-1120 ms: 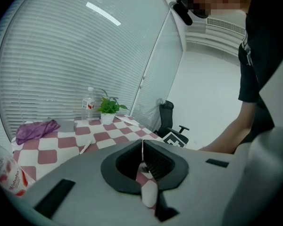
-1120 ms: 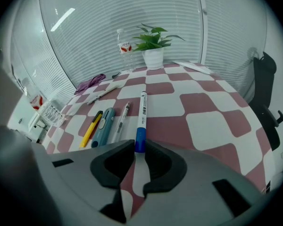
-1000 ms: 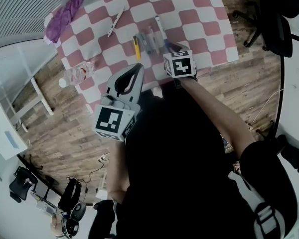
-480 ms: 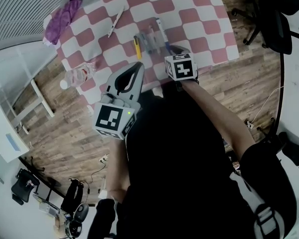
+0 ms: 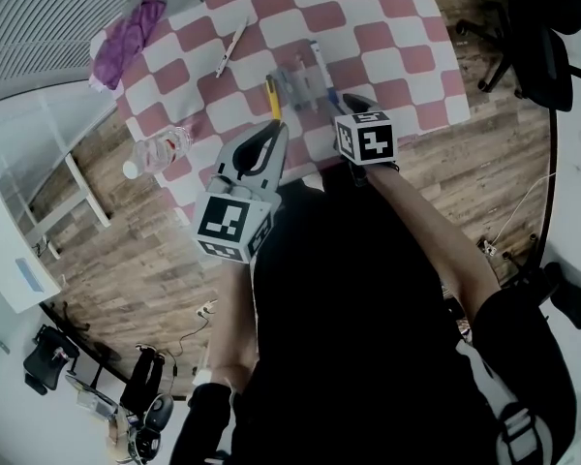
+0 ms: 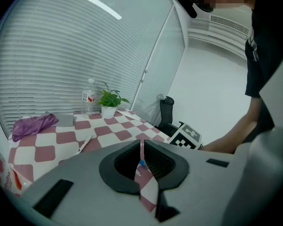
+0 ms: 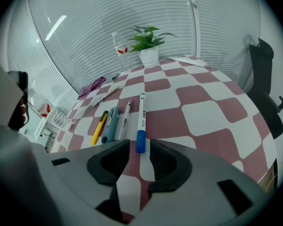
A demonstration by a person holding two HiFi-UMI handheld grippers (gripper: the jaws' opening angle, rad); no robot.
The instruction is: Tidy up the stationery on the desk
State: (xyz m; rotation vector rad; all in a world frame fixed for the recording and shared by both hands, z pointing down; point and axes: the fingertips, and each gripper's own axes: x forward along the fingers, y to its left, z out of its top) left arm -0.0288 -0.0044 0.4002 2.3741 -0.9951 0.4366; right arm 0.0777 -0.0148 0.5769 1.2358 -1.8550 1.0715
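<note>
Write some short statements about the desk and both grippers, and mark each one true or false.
1. The left gripper is shut and empty. True.
2. The right gripper clamps the marker. False: its jaws have just been opening and stand apart; the marker lies on the desk with its blue end between them, not pressed.
3. A potted plant stands on the desk. True.
4. The purple cloth touches the marker. False: it lies far from it, at a corner.
</note>
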